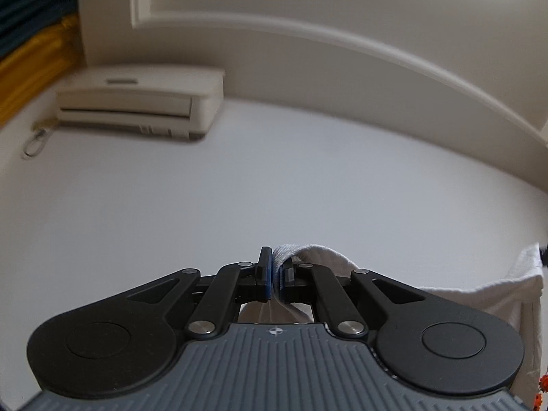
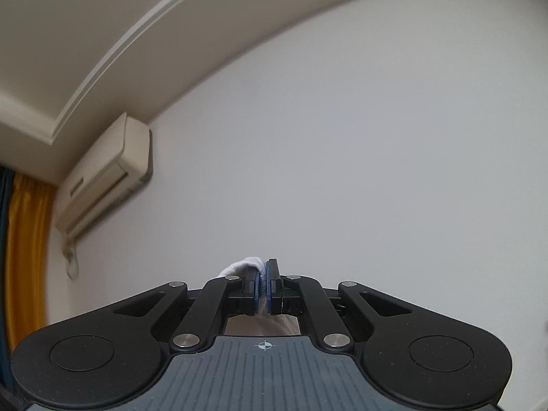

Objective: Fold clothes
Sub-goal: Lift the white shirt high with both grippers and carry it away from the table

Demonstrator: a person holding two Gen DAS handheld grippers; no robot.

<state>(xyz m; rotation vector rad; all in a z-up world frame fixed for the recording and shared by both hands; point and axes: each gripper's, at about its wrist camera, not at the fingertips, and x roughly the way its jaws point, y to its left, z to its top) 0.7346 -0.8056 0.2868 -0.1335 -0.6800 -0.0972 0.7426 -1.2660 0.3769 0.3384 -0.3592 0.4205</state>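
Both cameras tilt up at a wall. In the left wrist view my left gripper (image 1: 275, 274) is shut on a fold of a white garment (image 1: 318, 257). The cloth bulges over the right finger and stretches off to the right edge, where more white fabric (image 1: 513, 284) hangs. In the right wrist view my right gripper (image 2: 263, 282) is shut on another bunched bit of the same white garment (image 2: 241, 265), which pokes out over the left finger. Most of the garment hangs below both grippers, hidden by their bodies.
A beige air conditioner (image 1: 137, 102) hangs on the pale wall (image 1: 274, 188), also seen as the air conditioner (image 2: 106, 174) at the left of the right wrist view. Yellow and dark curtains (image 2: 27, 257) hang at the far left. White ceiling moulding (image 1: 376, 51) runs above.
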